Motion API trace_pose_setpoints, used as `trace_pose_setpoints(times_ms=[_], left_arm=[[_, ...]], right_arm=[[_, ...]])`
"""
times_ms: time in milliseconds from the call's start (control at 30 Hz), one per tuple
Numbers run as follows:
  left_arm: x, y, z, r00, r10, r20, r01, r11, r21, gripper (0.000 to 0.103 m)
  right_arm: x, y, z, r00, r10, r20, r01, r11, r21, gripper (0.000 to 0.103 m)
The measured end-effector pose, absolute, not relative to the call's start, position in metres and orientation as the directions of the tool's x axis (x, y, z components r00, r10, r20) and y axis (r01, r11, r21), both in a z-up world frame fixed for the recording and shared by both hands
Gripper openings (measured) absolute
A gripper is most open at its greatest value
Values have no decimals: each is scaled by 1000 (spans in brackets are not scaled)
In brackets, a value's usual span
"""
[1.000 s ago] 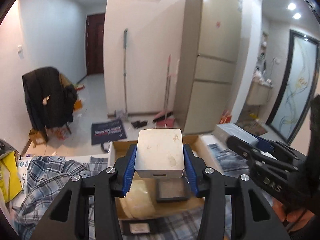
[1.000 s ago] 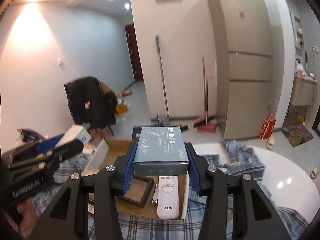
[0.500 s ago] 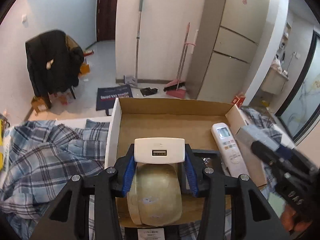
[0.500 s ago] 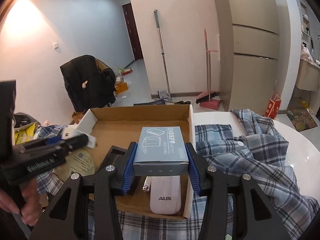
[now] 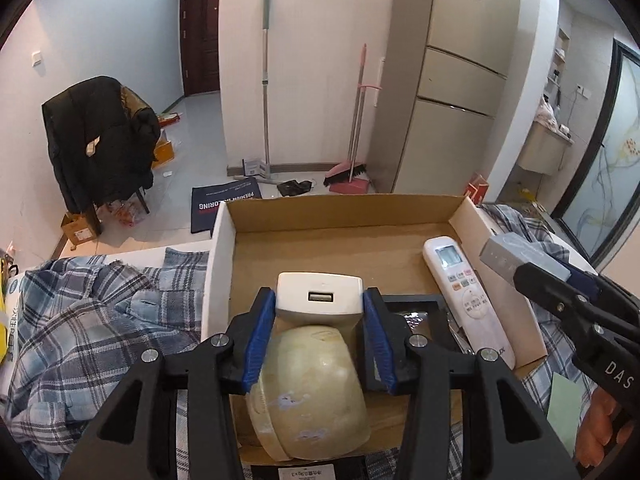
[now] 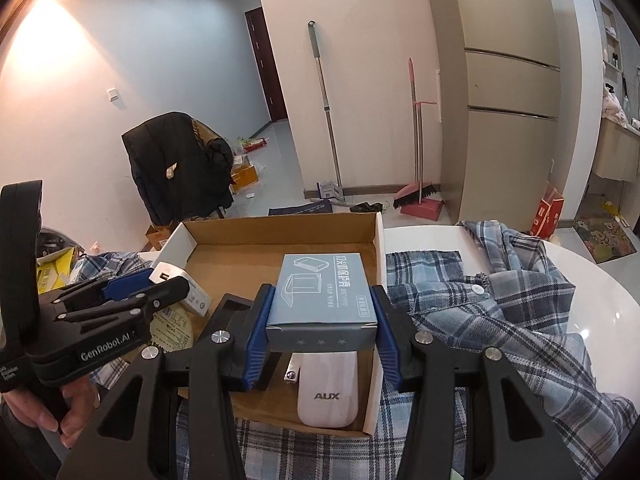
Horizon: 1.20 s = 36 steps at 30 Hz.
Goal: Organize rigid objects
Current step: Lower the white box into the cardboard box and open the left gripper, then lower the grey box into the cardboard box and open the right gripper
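Both hands have dropped toward the cardboard box (image 5: 344,212); I now look down into it. Left gripper (image 5: 320,320) clenched on the white charger (image 5: 320,294), above the yellowish tape roll (image 5: 308,392) at the box's near edge. Right gripper (image 6: 322,330) grasping the blue carton (image 6: 322,294) over the remote (image 6: 328,390) by the right wall.

My white worktop (image 6: 592,304) carries a rumpled blue plaid shirt (image 6: 500,300) spread across it, and on that cloth sits the open cardboard box (image 6: 280,236), with a yellow packet (image 5: 6,320) at the far left edge.
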<state>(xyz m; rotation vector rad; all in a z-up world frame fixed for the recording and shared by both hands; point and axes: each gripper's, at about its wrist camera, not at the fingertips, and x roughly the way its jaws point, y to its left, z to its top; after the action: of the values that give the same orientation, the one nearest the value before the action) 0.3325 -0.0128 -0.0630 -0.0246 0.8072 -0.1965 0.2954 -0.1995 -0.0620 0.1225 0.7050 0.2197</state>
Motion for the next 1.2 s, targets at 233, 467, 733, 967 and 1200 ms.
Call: trace_pose_setpoints(times_ms=[233, 467, 733, 967, 1200], left_arm=[[327, -2, -52, 726, -174, -665, 127, 985, -119, 48], [294, 5, -17, 841, -211, -499, 178, 977, -114, 82], [261, 13, -5, 904, -263, -338, 246, 965, -91, 93], [262, 23, -2, 908, -251, -337, 215, 967, -139, 93], [265, 20, 0, 887, -234, -399, 207, 972, -110, 93]], right_arm=[[293, -198, -59, 744, 246, -621, -167, 969, 184, 46], [294, -189, -64, 710, 289, -643, -216, 957, 192, 46], [301, -182, -82, 662, 270, -699, -219, 962, 164, 46], [306, -182, -94, 646, 246, -723, -210, 967, 141, 46], [303, -179, -95, 651, 227, -724, -215, 970, 112, 51]])
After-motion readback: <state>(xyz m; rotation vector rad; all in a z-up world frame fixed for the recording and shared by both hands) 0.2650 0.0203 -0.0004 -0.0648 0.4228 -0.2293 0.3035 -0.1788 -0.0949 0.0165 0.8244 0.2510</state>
